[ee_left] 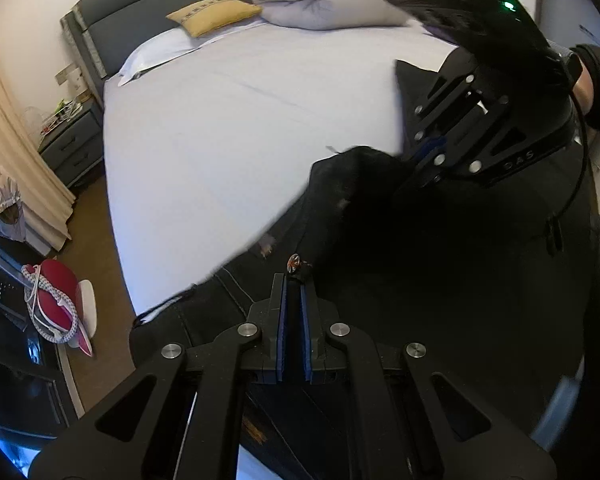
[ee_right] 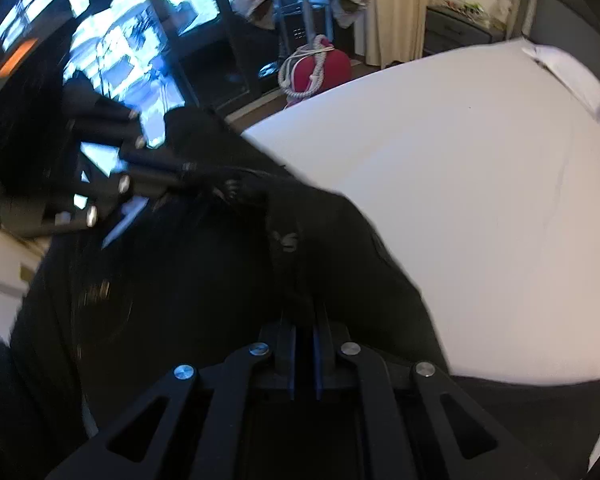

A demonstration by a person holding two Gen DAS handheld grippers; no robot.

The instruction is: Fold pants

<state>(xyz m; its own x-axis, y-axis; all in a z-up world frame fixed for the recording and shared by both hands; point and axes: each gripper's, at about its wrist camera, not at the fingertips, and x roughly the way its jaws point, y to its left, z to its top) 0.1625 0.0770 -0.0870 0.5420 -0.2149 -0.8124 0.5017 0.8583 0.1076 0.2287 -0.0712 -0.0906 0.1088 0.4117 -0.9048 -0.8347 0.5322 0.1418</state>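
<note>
Left wrist view: left claw (ee_left: 293,280) clenched on dark fabric pants (ee_left: 380,260); right claw (ee_right: 305,312) pinches them too.

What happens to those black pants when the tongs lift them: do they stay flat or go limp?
Probably limp: the black pants already bunch into a raised fold where the right tongs pinch them. They likely drag rather than slide freely, since most of the cloth lies on the bed sheet. They seem heavy for cloth; the stitched seam by the left tongs suggests denim.
</note>
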